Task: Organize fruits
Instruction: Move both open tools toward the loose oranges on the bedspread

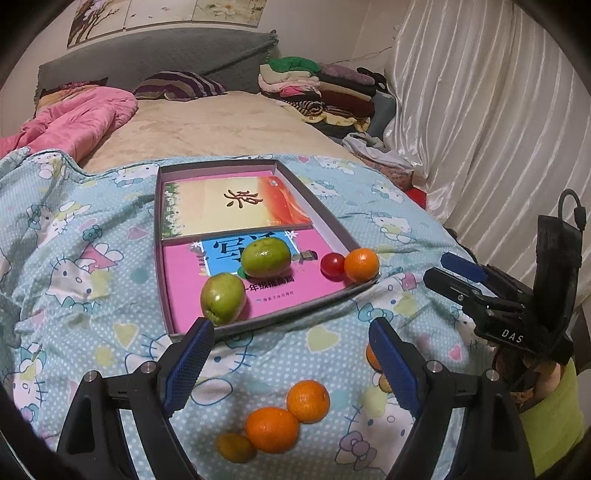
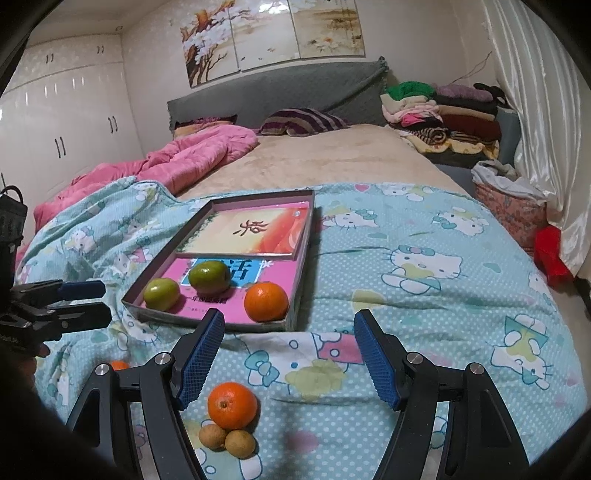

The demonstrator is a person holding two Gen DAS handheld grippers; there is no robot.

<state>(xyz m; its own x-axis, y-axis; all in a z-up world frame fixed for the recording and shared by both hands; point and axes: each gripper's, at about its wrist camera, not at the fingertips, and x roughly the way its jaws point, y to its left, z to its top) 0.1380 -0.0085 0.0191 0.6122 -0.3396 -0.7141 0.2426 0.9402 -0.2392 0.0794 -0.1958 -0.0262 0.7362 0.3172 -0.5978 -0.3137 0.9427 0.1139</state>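
Both grippers [image 1: 291, 354] [image 2: 290, 350] gape, seemingly empty, near tray [image 2: 301, 273]

- A bed [image 2: 332, 162] with a grey padded headboard [image 2: 280, 88].
- A crumpled pink quilt [image 2: 177, 158] beside a striped pillow [image 2: 303, 122].
- A blue cartoon-cat blanket [image 2: 424, 266] over the near end.
- Folded clothes [image 2: 439, 114] stacked by shiny white curtains [image 2: 539, 122].
- Flower paintings [image 2: 273, 33] above; white wardrobes [image 2: 59, 122] behind.

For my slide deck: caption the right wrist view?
Open right gripper above an orange on the bedspread, tray ahead.
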